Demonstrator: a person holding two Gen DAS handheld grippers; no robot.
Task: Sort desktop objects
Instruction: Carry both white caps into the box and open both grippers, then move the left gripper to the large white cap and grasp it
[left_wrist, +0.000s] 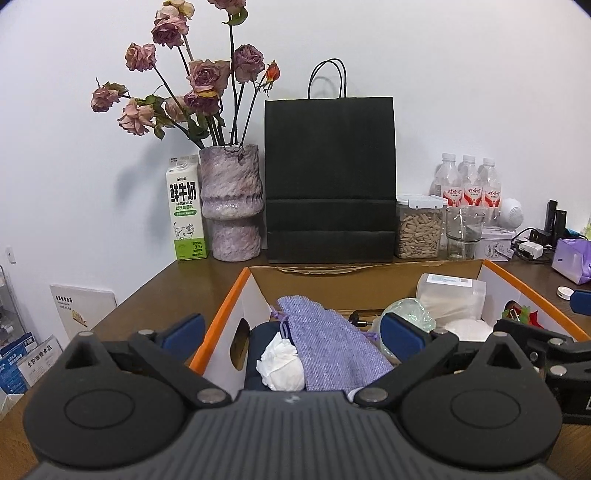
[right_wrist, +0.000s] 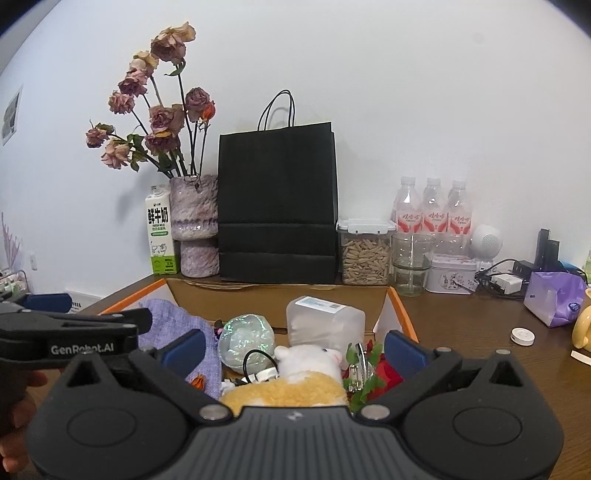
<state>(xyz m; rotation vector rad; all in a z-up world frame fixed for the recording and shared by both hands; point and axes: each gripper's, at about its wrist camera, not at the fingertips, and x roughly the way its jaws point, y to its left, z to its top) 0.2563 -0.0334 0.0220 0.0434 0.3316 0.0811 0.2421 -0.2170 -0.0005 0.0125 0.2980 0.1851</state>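
Both wrist views over box (left_wrist: 491, 266)

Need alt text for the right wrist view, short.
The right gripper hangs with jaws open and empty over an orange-edged cardboard box holding a plush toy, purple pouch and plastic container; a black paper bag and dried roses stand behind.

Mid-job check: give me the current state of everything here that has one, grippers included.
left gripper: open, holding nothing
right gripper: open, holding nothing
cardboard box: open, filled with items
purple pouch: lying in the box
snack jar: lid on, nearly full
glass cup: upright, looks empty
water bottles: upright, capped
milk carton: upright, capped
black paper bag: standing upright
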